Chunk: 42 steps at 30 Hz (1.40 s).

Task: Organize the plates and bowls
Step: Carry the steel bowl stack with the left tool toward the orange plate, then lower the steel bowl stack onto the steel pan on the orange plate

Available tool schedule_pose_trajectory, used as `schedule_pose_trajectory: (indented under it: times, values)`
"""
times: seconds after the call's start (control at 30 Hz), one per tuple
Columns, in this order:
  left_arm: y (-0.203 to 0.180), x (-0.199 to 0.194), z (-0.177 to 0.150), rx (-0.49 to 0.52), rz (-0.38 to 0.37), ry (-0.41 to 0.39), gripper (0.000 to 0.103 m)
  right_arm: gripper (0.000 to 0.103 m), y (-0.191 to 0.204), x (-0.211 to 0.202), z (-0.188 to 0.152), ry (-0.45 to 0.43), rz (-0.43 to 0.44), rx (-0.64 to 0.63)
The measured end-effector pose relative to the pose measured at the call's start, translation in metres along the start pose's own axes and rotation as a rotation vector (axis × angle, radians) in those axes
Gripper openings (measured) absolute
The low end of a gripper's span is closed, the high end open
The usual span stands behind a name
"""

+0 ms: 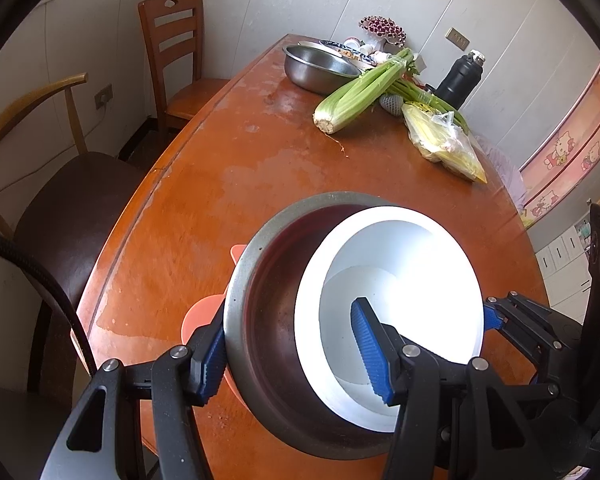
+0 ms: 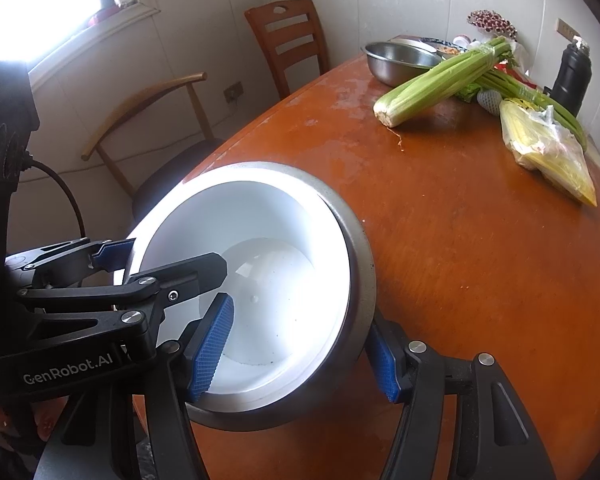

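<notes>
A smooth, round white bowl (image 1: 400,264) sits nested and tilted inside a brushed steel bowl (image 1: 268,320), near the front of the worn, glossy orange-brown table (image 1: 204,216). An orange plastic plate (image 1: 198,316) peeks from beneath. The left gripper (image 1: 288,354) is clamped across both bowl walls, one ribbed blue pad outside the steel, the other inside the white. The right gripper (image 2: 300,350) grips the opposite side likewise. Bare tabletop stretches beyond the bowls toward the celery (image 1: 360,94), a crinkled bag (image 1: 444,140), another steel bowl (image 1: 316,68) and a black flask (image 1: 460,76). Chairs (image 1: 176,52) stand along the curved edge.
</notes>
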State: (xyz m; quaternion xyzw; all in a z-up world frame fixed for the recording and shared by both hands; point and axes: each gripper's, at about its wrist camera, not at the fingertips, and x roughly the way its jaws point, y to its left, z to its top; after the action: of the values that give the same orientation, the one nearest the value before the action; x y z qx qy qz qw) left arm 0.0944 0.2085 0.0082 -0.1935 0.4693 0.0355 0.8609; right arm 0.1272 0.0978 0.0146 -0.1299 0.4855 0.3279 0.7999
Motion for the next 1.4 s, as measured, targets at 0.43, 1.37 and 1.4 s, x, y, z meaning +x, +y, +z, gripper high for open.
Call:
schedule_pose_trajectory:
  times: [0.43, 1.37, 1.4]
  values:
    - [0.002, 0.005, -0.001, -0.005, 0.002, 0.017, 0.057, 0.066, 0.002, 0.006, -0.001, 0.004, -0.021, -0.015]
    - [0.019, -0.004, 0.001, -0.047, 0.04, 0.0, 0.061, 0.066, 0.003, 0.004, 0.001, -0.04, -0.075, -0.051]
    - [0.021, -0.005, 0.0, -0.057, 0.028, 0.002, 0.062, 0.066, 0.003, 0.003, 0.001, -0.044, -0.076, -0.052]
